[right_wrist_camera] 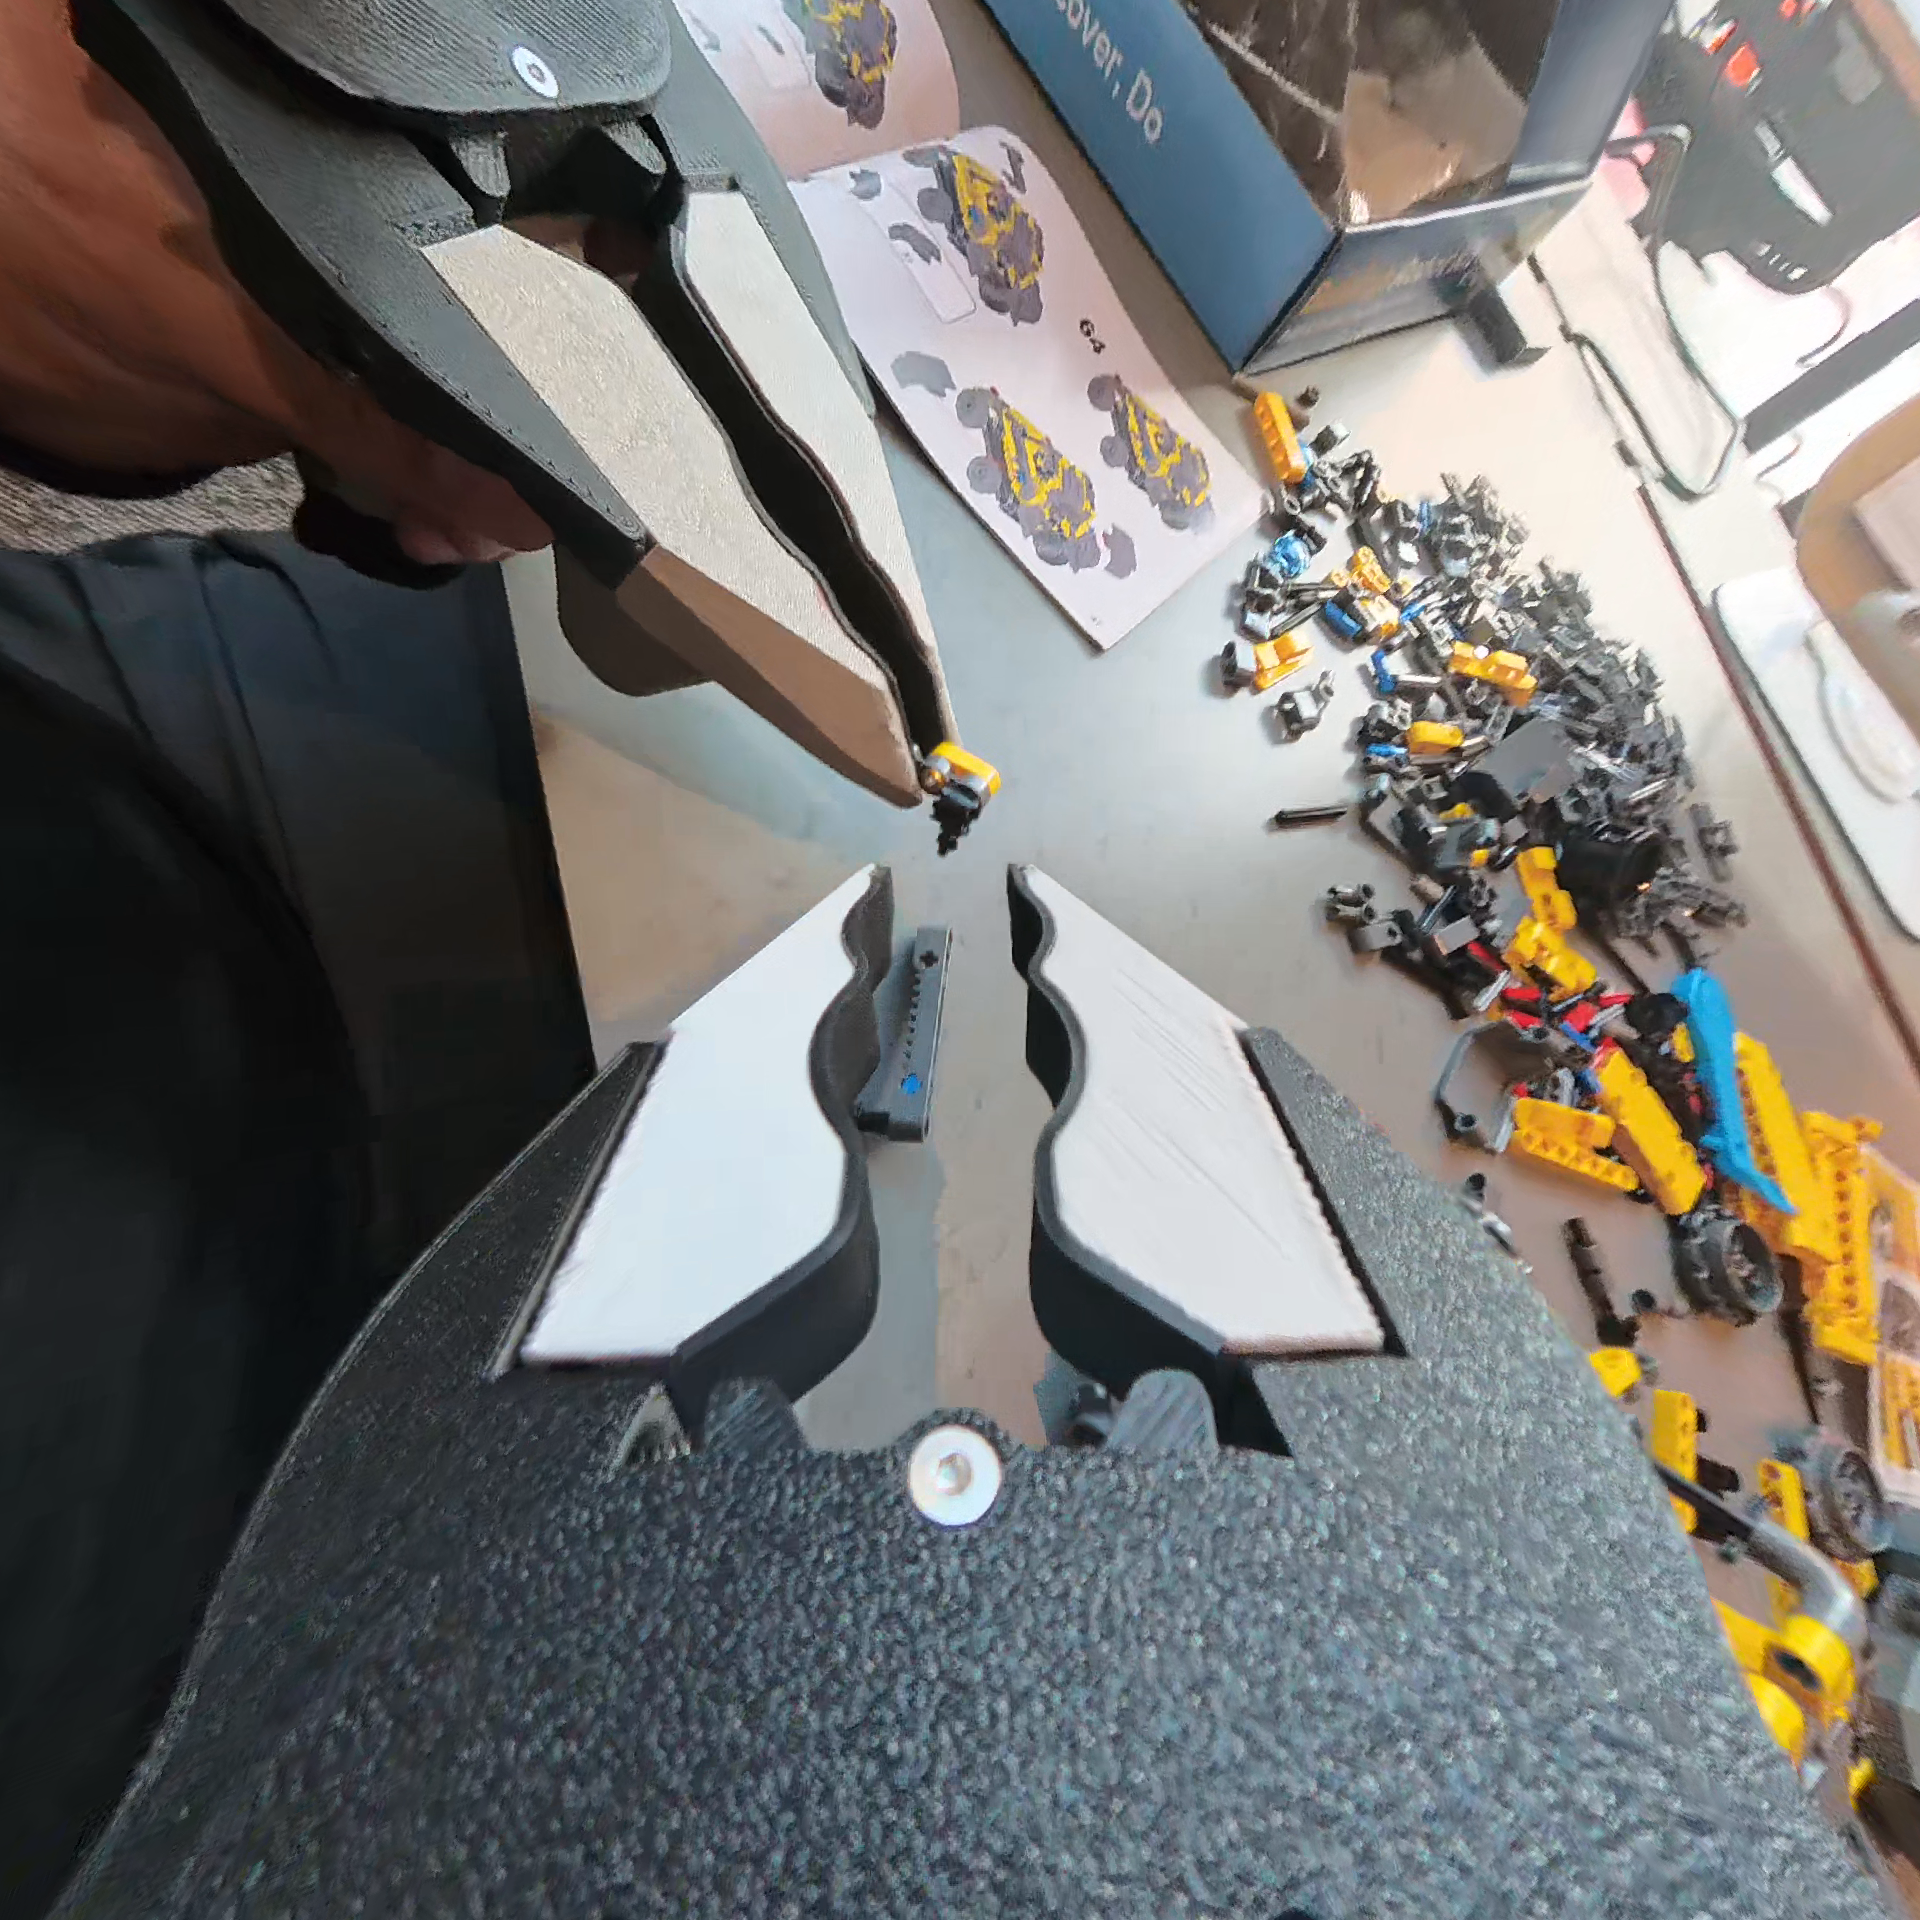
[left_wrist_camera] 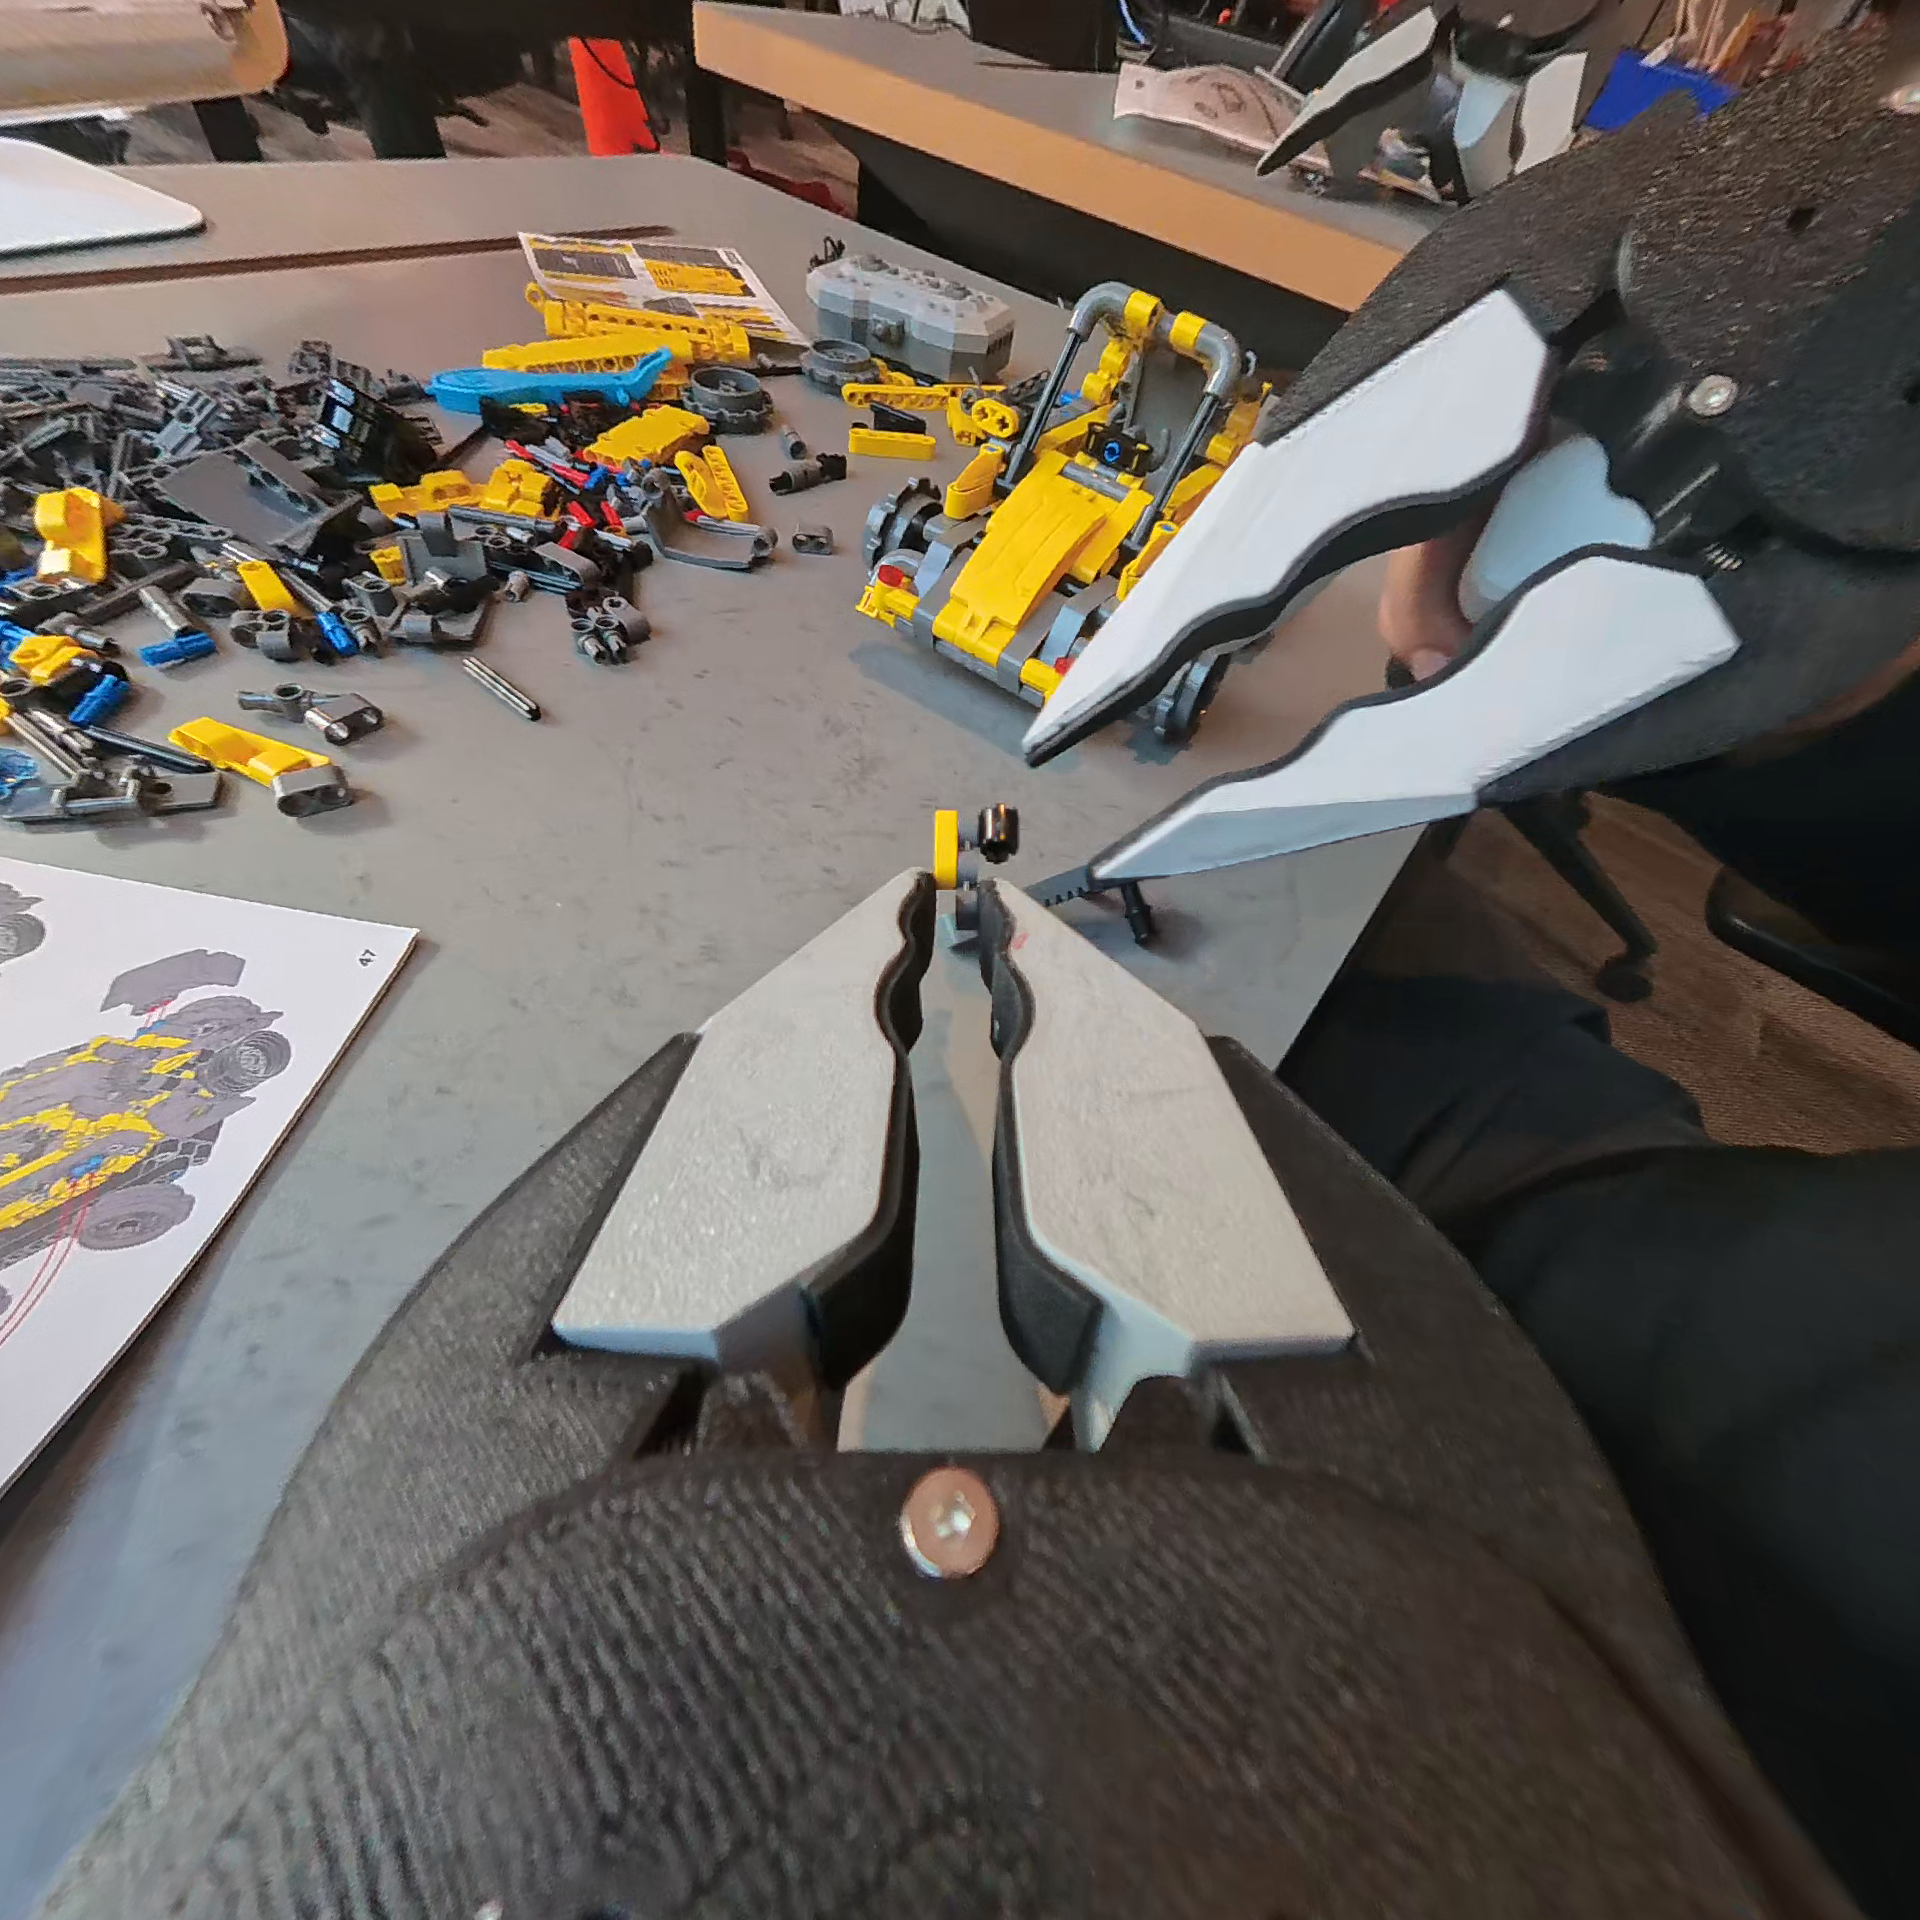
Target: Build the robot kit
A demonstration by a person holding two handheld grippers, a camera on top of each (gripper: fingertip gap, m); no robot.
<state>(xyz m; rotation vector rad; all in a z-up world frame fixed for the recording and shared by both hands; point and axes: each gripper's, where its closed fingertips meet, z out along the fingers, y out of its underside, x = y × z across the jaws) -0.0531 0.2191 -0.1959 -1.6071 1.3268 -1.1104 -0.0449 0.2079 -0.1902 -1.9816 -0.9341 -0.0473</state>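
My left gripper (left_wrist_camera: pixel 954 883) is shut on a small yellow, grey and black brick piece (left_wrist_camera: pixel 971 844) and holds it above the grey table (left_wrist_camera: pixel 665 831). The piece also shows in the right wrist view (right_wrist_camera: pixel 961 781) at the tip of that gripper (right_wrist_camera: pixel 925 774). My right gripper (right_wrist_camera: pixel 948 878) is open and empty. It hovers over a black toothed beam (right_wrist_camera: pixel 912 1029) that lies on the table between its fingers. In the left wrist view the right gripper (left_wrist_camera: pixel 1065 805) comes in from the right, just right of the held piece, with the beam (left_wrist_camera: pixel 1075 891) under its lower finger.
A part-built yellow and grey brick vehicle (left_wrist_camera: pixel 1049 530) stands at the back right. A pile of loose yellow, black and blue pieces (left_wrist_camera: pixel 312 520) spreads at the left. An open instruction booklet (left_wrist_camera: pixel 156 1091) lies at the near left. A blue box (right_wrist_camera: pixel 1299 156) stands behind the booklet. My two grippers' fingertips are within a few centimetres of each other.
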